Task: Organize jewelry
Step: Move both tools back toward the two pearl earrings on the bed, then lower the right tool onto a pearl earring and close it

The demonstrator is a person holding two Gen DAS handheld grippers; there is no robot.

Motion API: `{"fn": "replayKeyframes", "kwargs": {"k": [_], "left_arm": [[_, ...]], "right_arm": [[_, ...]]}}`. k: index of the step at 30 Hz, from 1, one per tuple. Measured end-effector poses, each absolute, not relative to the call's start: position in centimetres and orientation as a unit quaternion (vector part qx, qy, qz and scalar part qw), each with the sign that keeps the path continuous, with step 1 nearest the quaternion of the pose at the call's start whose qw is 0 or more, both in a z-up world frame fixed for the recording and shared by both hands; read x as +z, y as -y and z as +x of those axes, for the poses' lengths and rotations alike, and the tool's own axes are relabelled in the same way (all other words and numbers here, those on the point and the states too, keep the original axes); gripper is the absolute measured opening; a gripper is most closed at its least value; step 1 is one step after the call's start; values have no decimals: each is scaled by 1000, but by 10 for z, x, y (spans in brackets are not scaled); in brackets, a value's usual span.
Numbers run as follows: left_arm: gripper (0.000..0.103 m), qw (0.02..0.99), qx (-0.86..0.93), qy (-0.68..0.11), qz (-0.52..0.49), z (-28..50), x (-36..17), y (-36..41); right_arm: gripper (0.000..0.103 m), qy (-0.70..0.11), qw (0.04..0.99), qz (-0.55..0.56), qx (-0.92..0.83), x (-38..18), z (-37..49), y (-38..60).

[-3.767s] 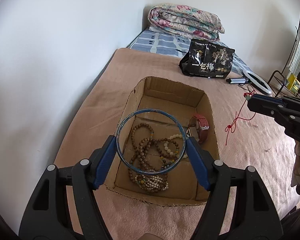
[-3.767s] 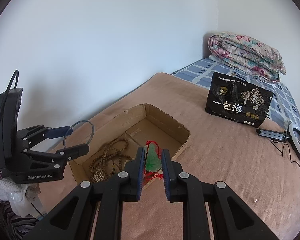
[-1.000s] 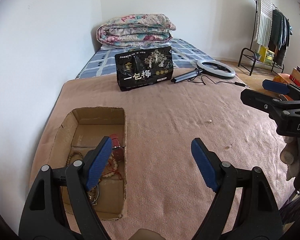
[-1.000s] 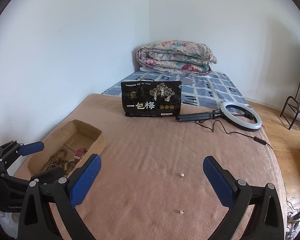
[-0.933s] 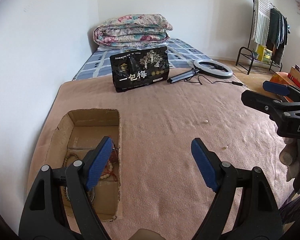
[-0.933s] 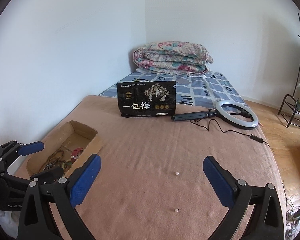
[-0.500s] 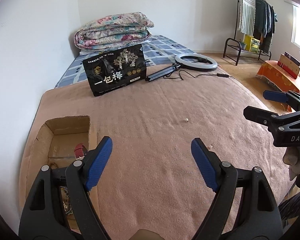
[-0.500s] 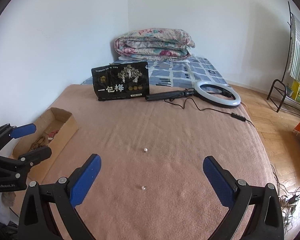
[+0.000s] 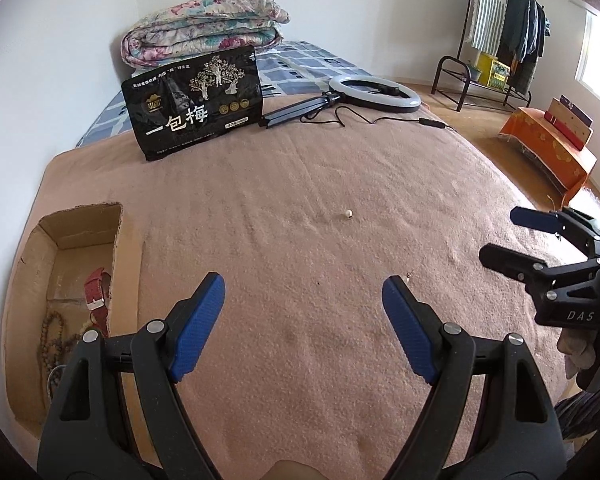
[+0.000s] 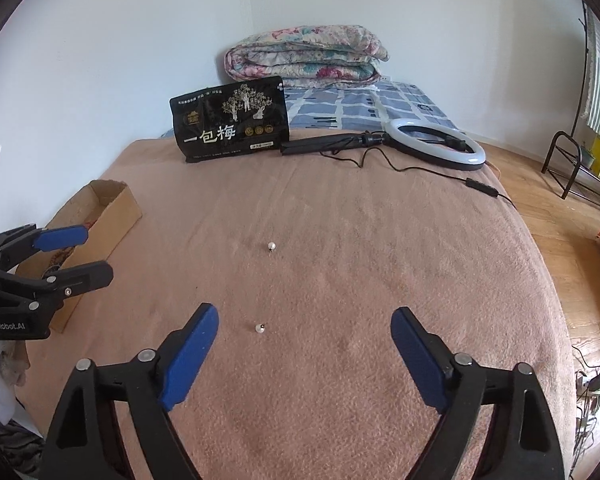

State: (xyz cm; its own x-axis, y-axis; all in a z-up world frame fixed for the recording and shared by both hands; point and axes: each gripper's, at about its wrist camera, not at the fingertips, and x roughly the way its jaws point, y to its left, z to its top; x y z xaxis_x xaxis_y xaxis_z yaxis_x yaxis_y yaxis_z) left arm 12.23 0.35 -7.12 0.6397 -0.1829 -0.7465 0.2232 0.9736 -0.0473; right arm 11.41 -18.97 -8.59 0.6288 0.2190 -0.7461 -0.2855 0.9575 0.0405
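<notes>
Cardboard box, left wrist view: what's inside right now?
In the cardboard box: a red watch strap and brown bead strands. The box's near end is covered by the left gripper, so anything lying there can't be seen.

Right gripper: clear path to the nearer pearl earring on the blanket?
Probably yes. The right gripper is open and empty, the nearer pearl earring lies alone on the bare blanket just ahead of its jaws, nothing between.
</notes>
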Motion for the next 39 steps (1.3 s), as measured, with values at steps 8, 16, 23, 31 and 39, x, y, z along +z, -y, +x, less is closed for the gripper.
{"fn": "replayKeyframes", "kwargs": {"k": [8,16,23,31,39], "left_arm": [[83,906,-124,-403,21,145,-87,9],[74,898,-137,-418,14,169,-110,17],[67,893,-150,-424,2,186,-124,21],[62,887,-161,-432,6,202,-139,30],[49,878,-183,-441,0,222,-149,46]], "right_arm": [[51,-437,879,-44,189,-125,123,178],[35,-454,864,-46,214,-152,134,167],[29,-455,862,-56,218,-158,144,157],[26,-457,859,-58,222,-164,150,154],[15,-454,861,-83,213,-169,152,161]]}}
